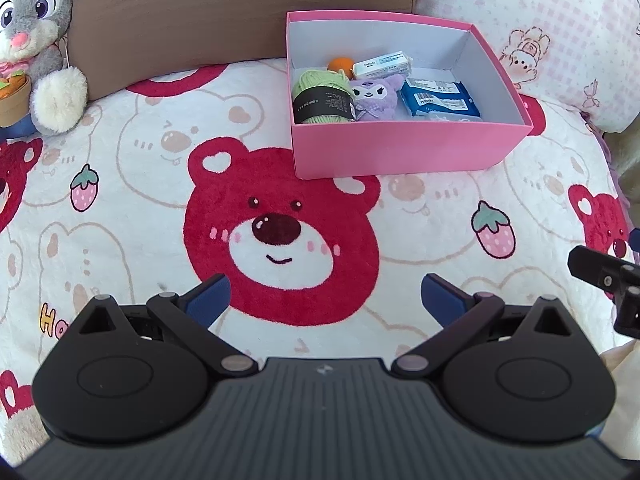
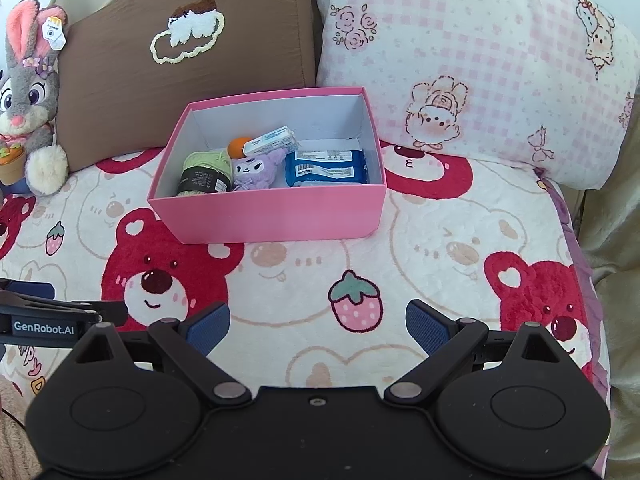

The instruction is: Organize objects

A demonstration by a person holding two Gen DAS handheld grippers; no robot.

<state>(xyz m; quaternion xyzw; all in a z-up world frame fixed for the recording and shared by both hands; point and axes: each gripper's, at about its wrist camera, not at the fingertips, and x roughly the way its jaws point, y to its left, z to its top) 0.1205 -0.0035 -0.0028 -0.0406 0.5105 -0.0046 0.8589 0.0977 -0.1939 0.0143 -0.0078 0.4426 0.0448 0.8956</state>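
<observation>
The left gripper (image 1: pixel 325 298) has its blue fingers (image 1: pixel 210 300) spread wide apart with nothing between them; they hang over a red bear face printed on the blanket (image 1: pixel 120 208). The right gripper (image 2: pixel 318 328) is likewise wide apart and empty, its fingers (image 2: pixel 426 328) above a printed strawberry. Each gripper shows at the edge of the other's view, so the two sit side by side.

Well ahead of both pairs of fingers, on the blanket, stands an open pink box (image 2: pixel 272 216). Inside it, from left to right, lie a ball of green yarn (image 2: pixel 206 170) with a dark band, a small purple plush toy (image 2: pixel 256 170) and a blue packet (image 2: pixel 326 168). Behind these sit an orange ball (image 2: pixel 236 145) and a small white carton (image 2: pixel 272 143), perhaps a tube box; its print is too small to read.

Beyond the box a brown cushion (image 2: pixel 180 60) and a pink checked pillow (image 2: pixel 460 48) lean upright. Far left of the fingers, a grey rabbit toy (image 2: pixel 28 100) sits against the cushion.
</observation>
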